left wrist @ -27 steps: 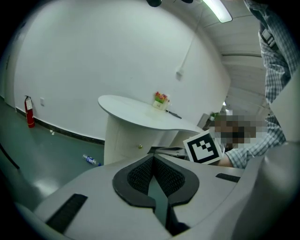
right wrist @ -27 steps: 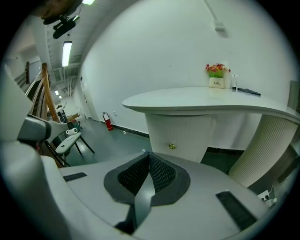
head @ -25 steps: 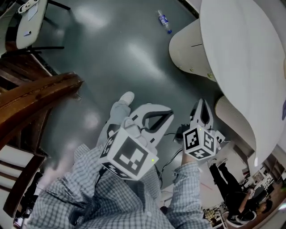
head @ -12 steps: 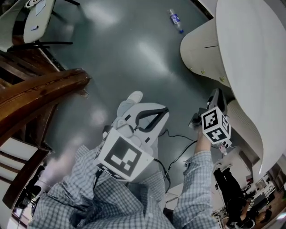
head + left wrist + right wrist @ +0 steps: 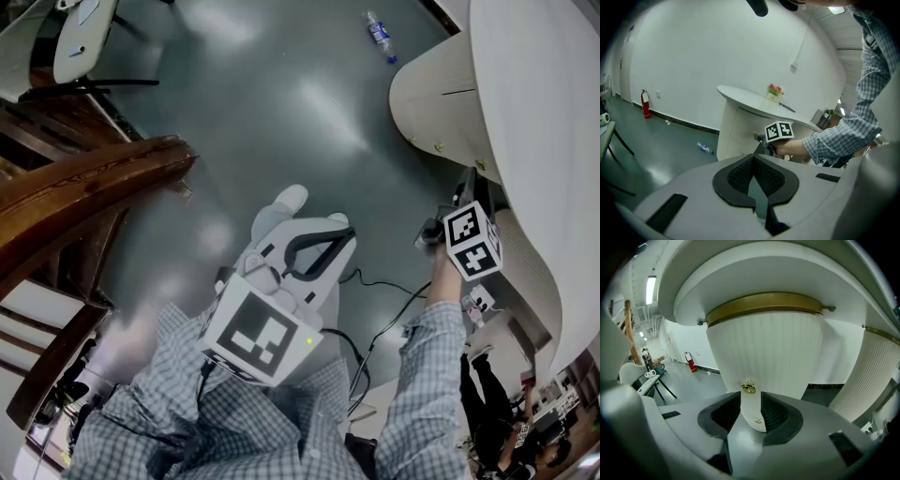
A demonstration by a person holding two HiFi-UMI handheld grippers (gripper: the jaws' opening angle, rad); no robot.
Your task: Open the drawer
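Now the right tool (image 5: pixel 751 403), swung out toward 3 o'clock in the head view, has just spread its jaws wide. The drawer (image 5: pixel 764 348) knob (image 5: pixel 748 388) sits at 12 o'clock just beyond the tips, ungripped. The left tool (image 5: pixel 753 157) is closed and empty. Grasping the knob likely follows.

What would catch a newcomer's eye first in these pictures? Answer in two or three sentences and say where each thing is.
A white ribbed cabinet front fills the right gripper view, its brass knob just beyond the right gripper, whose jaws have just been opening, nothing between them. In the head view the marker cube of the left gripper looms at bottom centre; a plastic bottle lies on the floor near the top.
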